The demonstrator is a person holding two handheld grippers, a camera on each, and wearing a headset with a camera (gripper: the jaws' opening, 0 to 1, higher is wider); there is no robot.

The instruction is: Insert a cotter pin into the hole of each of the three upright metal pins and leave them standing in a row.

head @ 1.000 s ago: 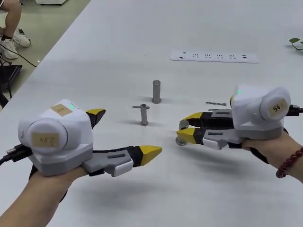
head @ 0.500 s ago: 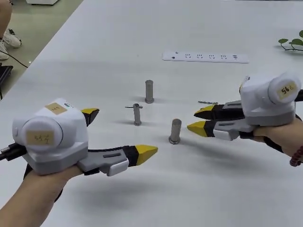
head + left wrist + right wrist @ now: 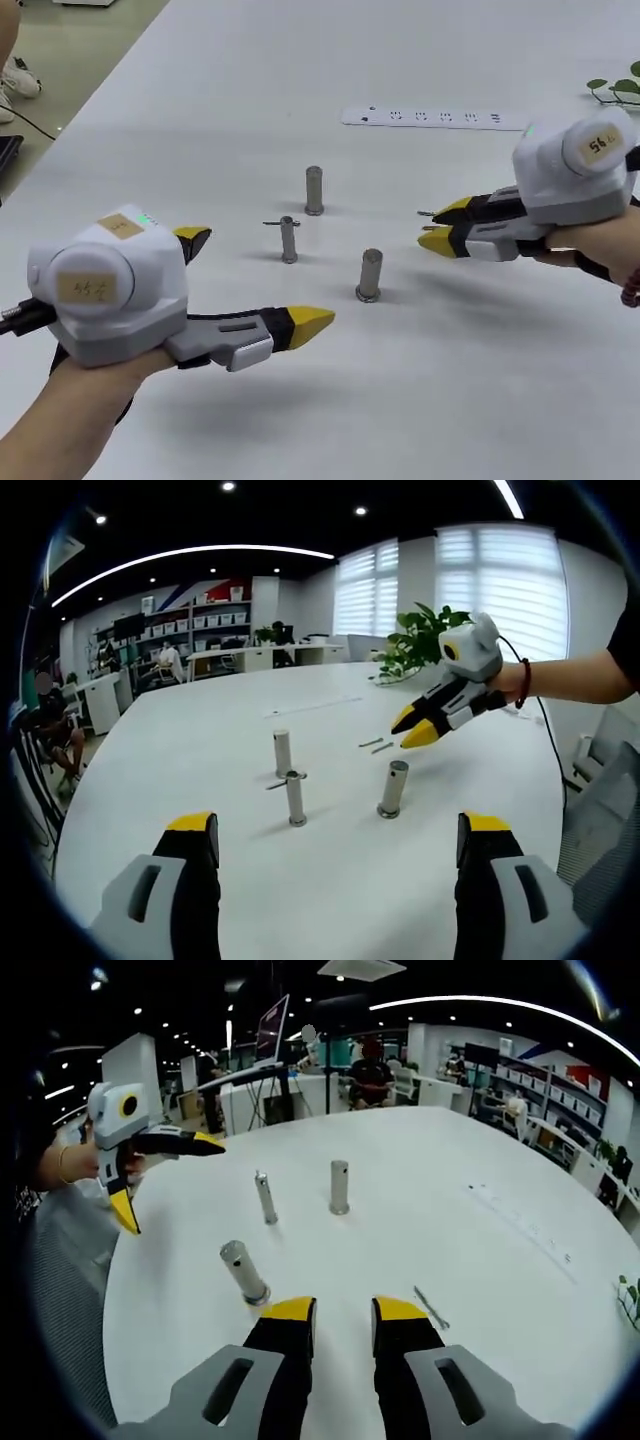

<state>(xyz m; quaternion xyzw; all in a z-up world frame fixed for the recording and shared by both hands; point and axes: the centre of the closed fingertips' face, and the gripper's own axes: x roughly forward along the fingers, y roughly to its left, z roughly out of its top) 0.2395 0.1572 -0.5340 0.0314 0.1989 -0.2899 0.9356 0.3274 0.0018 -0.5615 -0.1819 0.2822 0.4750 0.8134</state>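
Three grey metal pins stand upright on the white table. The far pin (image 3: 314,190) and the near pin (image 3: 370,275) have bare tops. A cotter pin crosses the head of the middle pin (image 3: 289,240). My left gripper (image 3: 255,282) is wide open in front of them, with nothing between its jaws, and the pins stand ahead of it (image 3: 337,825). My right gripper (image 3: 445,226) hovers to the right of the near pin (image 3: 243,1272), open by a narrow gap and holding nothing. Loose cotter pins (image 3: 375,745) lie on the table by its tips, one just ahead of its right fingertip (image 3: 432,1307).
A white power strip (image 3: 435,118) lies on the table beyond the pins. Green plant leaves (image 3: 615,90) reach in at the far right edge. The table's left edge drops to the floor, where a person's feet (image 3: 10,75) show.
One second ago my right gripper was shut on the near pin. It let go, left the pin standing and drew back to the right. My left gripper has barely moved.
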